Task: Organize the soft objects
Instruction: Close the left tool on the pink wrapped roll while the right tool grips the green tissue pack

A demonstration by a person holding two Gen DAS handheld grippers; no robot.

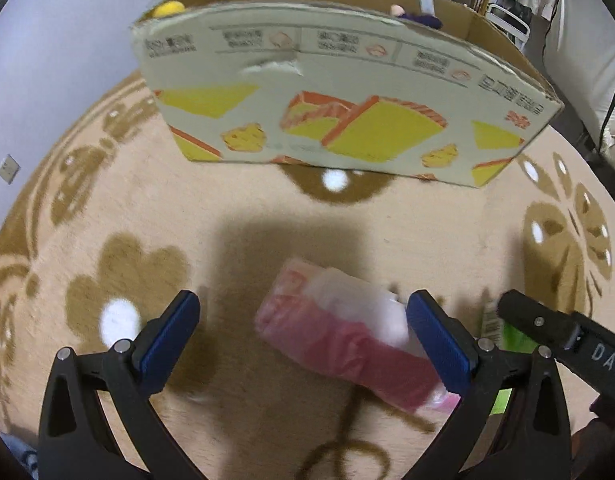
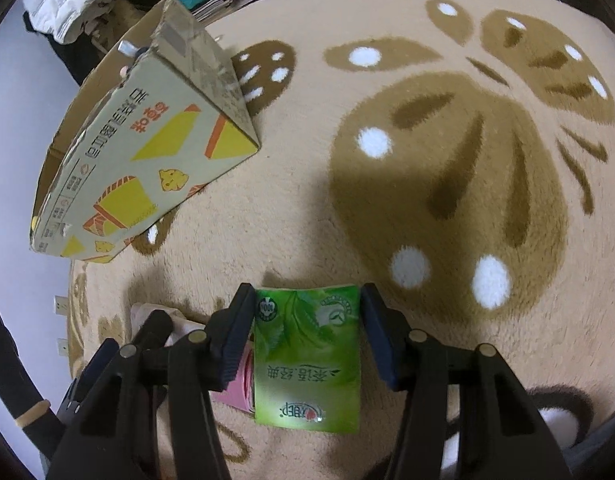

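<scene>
A pink-and-white tissue pack (image 1: 339, 332) lies on the beige rug, tilted, between the blue pads of my left gripper (image 1: 303, 300). That gripper is open wide and its pads stand clear of the pack, the right pad close to its end. My right gripper (image 2: 307, 294) is shut on a green tissue pack (image 2: 307, 360), one pad pressing each long side. The green pack rests on the rug right beside the pink pack (image 2: 235, 392). In the left wrist view, one black finger (image 1: 547, 324) of the right gripper and a strip of the green pack (image 1: 511, 338) show at the right.
An open cardboard box (image 1: 347, 92) printed with yellow cake pictures stands on the rug beyond both packs. A yellow soft toy (image 1: 169, 9) and a purple one (image 1: 419, 20) peek over its rim. Shelves and clutter lie behind it, with a wall at the left.
</scene>
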